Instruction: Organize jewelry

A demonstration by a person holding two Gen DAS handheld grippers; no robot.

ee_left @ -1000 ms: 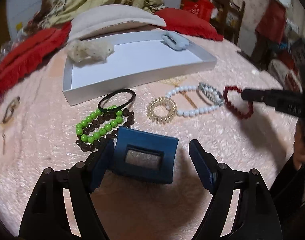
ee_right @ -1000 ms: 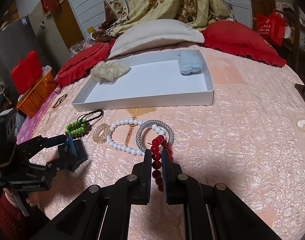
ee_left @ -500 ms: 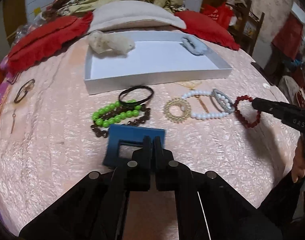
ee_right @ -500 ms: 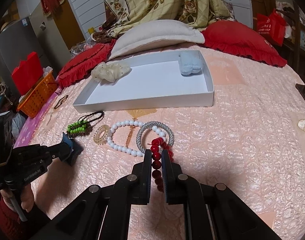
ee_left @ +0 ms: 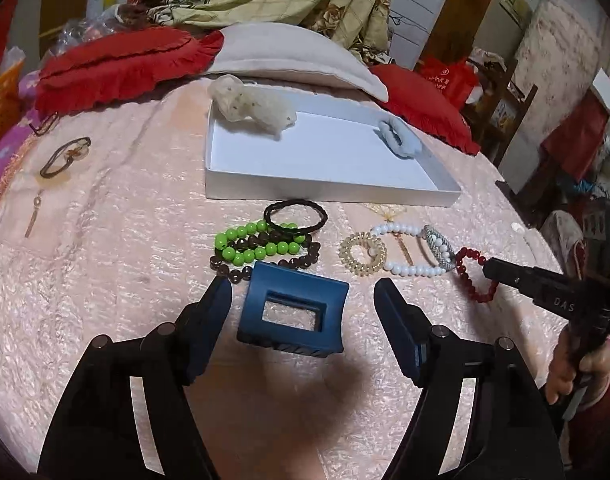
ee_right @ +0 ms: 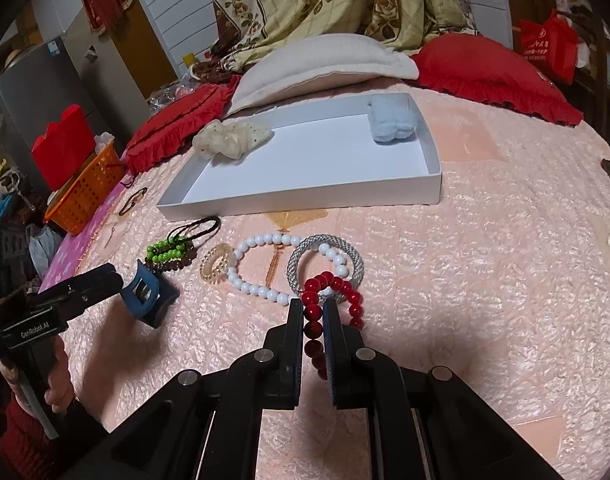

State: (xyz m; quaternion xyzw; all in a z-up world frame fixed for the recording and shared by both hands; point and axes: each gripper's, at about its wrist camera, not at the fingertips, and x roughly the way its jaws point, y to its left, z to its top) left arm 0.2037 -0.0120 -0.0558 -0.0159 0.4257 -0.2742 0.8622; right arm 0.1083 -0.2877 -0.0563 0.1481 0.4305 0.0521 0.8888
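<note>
a: left wrist view, nearest first: the left gripper has just been opening, and its fingers stand apart on either side of the blue hair claw, not pressing it. the claw rests on the pink bedspread.

b: and the right gripper?

a: clamped on the red bead bracelet, which lies low by the silver mesh bangle.

b: what's left out?

a: further on, the white bead necklace, gold coil hair tie, green bead bracelet, brown bead bracelet and black hair tie, all on the cover.

b: and put away?

a: farthest, the white tray holds only a cream scrunchie and a pale blue hair claw. i'd say most remains.
</note>
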